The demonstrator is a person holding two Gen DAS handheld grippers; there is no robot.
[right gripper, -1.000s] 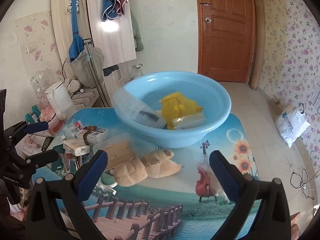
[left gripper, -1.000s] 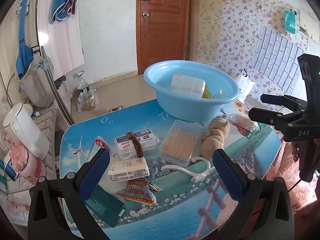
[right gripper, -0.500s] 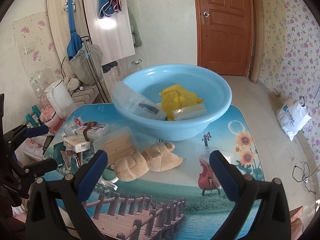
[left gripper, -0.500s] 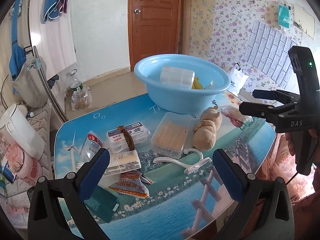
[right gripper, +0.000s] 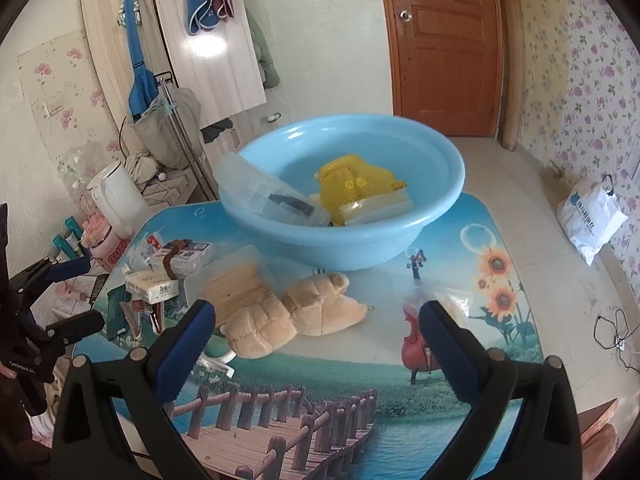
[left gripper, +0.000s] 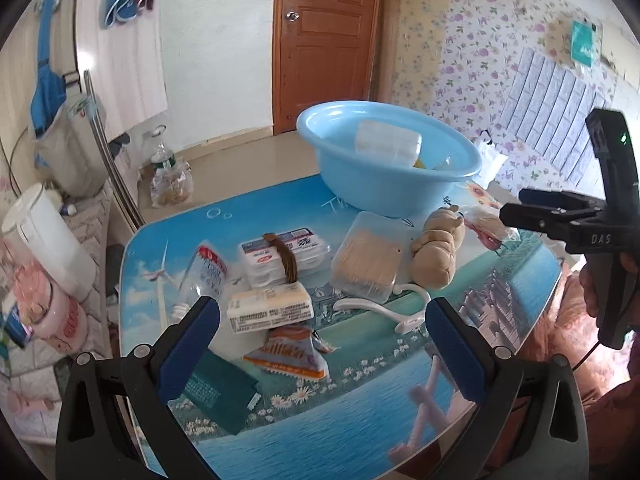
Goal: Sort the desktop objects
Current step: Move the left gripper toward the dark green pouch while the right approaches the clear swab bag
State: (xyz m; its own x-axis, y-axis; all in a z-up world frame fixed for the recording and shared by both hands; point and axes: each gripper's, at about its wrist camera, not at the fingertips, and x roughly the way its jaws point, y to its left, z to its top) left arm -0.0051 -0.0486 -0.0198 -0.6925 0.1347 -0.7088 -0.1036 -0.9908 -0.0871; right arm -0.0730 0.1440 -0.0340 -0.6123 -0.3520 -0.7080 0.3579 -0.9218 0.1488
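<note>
A light blue basin (left gripper: 394,178) (right gripper: 360,240) stands at the table's far side and holds a clear box (right gripper: 264,196), a yellow mesh item (right gripper: 356,184) and a flat container. On the table lie a tan plush toy (right gripper: 296,318) (left gripper: 436,254), a clear box of toothpicks (left gripper: 368,264), a white packet box with a brown band (left gripper: 284,254), a cream box (left gripper: 270,308), an orange snack bag (left gripper: 290,354) and a white hook (left gripper: 384,308). My left gripper (left gripper: 322,342) is open and empty above the near items. My right gripper (right gripper: 316,340) is open and empty, just before the plush toy.
A clear bag with red contents (right gripper: 424,328) lies right of the plush toy. A dark green packet (left gripper: 218,394) and a plastic bottle (left gripper: 202,276) lie at the table's left. A white kettle (left gripper: 44,236) and a pink pot stand on a low shelf left of the table.
Both grippers have drawn back and shifted a little, so the table items sit slightly farther off. Both stay open and empty. Nothing on the table has moved.
</note>
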